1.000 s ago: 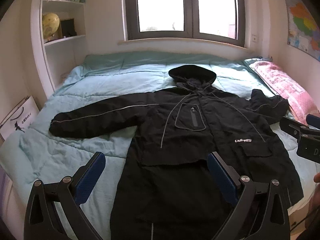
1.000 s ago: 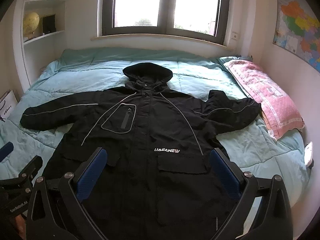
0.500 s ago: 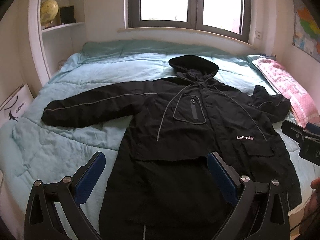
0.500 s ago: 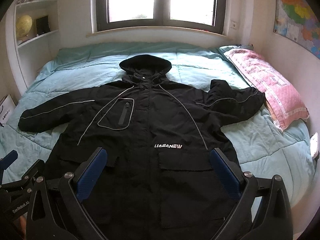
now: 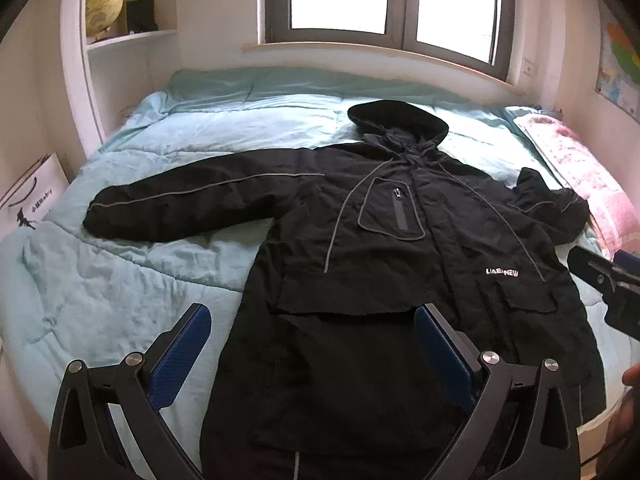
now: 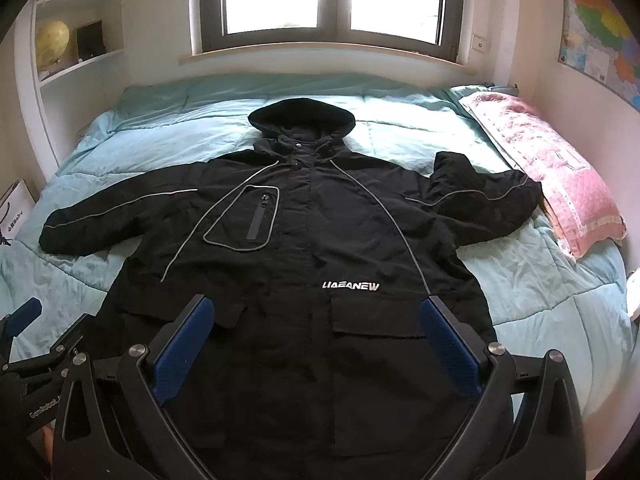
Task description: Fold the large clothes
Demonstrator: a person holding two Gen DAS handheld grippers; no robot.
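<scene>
The bed, covered by a pale teal quilt, fills most of both views. A long black hooded jacket lies front-up across the quilt, its hood pointing to 12 o'clock toward the window. In the right wrist view one sleeve stretches flat toward 9 o'clock, while the other sleeve reaches toward 3 o'clock with its cuff bent back upward. That bent sleeve ends just beside a pink pillow at 2 o'clock; whether they touch cannot be told. White lettering sits on the chest above a flap pocket, and a zipped pocket outlined in grey piping sits on the other side of the chest.

At 10 o'clock a white wall shelf holds a globe and a dark box. A map hangs on the wall at 2 o'clock. A white paper bag leans beside the bed at 9 o'clock in the left wrist view.

The left gripper hovers over the jacket's lower hem, jaws spread wide and holding nothing. The right gripper hangs above the lower front with jaws equally wide apart and empty. Each gripper shows at the edge of the other's view.
</scene>
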